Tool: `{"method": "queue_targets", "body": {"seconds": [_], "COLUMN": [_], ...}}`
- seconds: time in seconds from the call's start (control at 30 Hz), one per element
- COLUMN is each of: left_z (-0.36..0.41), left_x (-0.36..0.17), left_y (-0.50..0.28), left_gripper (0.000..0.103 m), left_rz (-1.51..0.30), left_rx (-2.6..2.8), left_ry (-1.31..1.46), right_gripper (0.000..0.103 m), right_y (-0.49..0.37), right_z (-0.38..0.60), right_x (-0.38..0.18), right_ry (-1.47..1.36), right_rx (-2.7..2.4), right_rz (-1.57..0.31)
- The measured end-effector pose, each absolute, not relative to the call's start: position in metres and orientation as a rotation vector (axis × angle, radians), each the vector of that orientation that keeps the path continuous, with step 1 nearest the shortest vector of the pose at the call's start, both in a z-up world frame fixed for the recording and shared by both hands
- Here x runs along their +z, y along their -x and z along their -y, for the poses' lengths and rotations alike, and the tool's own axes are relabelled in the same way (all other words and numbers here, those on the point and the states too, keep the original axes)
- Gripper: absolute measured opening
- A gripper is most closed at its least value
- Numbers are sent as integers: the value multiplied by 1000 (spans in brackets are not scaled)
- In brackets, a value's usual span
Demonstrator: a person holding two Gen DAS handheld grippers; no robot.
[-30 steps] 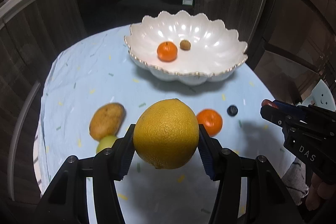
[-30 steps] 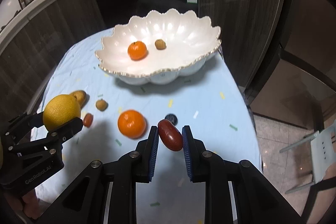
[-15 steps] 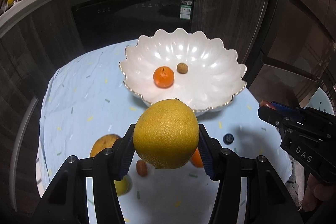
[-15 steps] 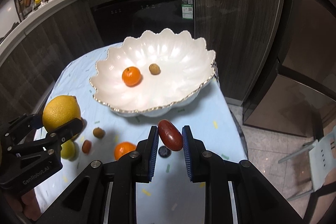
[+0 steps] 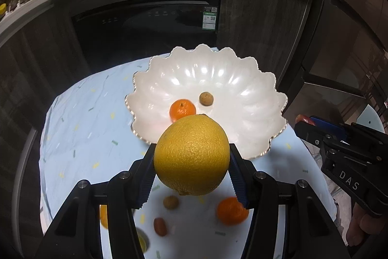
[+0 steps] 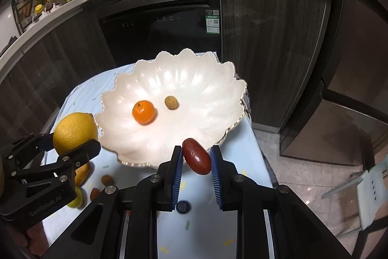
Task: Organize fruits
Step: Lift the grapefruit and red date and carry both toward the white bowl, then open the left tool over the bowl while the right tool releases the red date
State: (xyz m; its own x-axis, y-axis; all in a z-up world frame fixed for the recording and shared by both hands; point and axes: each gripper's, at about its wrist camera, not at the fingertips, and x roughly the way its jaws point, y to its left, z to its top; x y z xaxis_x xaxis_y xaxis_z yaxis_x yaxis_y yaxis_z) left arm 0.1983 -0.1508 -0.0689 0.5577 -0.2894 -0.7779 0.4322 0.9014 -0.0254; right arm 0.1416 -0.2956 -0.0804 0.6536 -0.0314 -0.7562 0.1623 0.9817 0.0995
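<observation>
My left gripper (image 5: 191, 162) is shut on a large yellow citrus (image 5: 192, 154), held in the air at the near rim of the white scalloped bowl (image 5: 254, 89). In the right wrist view that same citrus (image 6: 75, 131) hangs at the bowl's left edge. My right gripper (image 6: 196, 159) is shut on a dark red date (image 6: 196, 156), just over the near rim of the bowl (image 6: 206, 79). Inside the bowl lie a small orange (image 6: 143, 112) and a brown nut-like fruit (image 6: 171, 102).
On the light blue tablecloth (image 5: 80, 125) below lie a mandarin (image 5: 231, 210), a small brown fruit (image 5: 170, 202), a small red fruit (image 5: 160, 226) and a dark blueberry (image 6: 183, 206). A dark oven front (image 6: 165, 26) and cabinets stand behind the table. A white chair (image 6: 371, 188) stands at right.
Both grippers have moved forward and risen toward the bowl, each keeping its fruit. The bowl now sits closer and lower in both views, and the loose fruits have slid under the fingers.
</observation>
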Motion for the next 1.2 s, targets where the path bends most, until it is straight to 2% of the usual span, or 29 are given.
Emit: {"method": "queue_targets", "body": {"seconds": [1.07,1.17,1.2], "left_z": [184,184,184], "left_x": [-105,-109,-110], "left_y": [-252,-253,-253], "left_gripper": [55,55,55], "left_rz": [-972,-996,-1002], "left_rx": [-504,-506,-504], "left_ry": [-188,-181,-181], "right_gripper": [25,30,37], "right_y": [-206,-208,-208], "right_z": [315,315,315], "right_x": [-104,-106,-106], "right_ry": [-180,-187,-189], "right_rx": [-134,-139,-143], "right_rz": [-885,-892,-890]}}
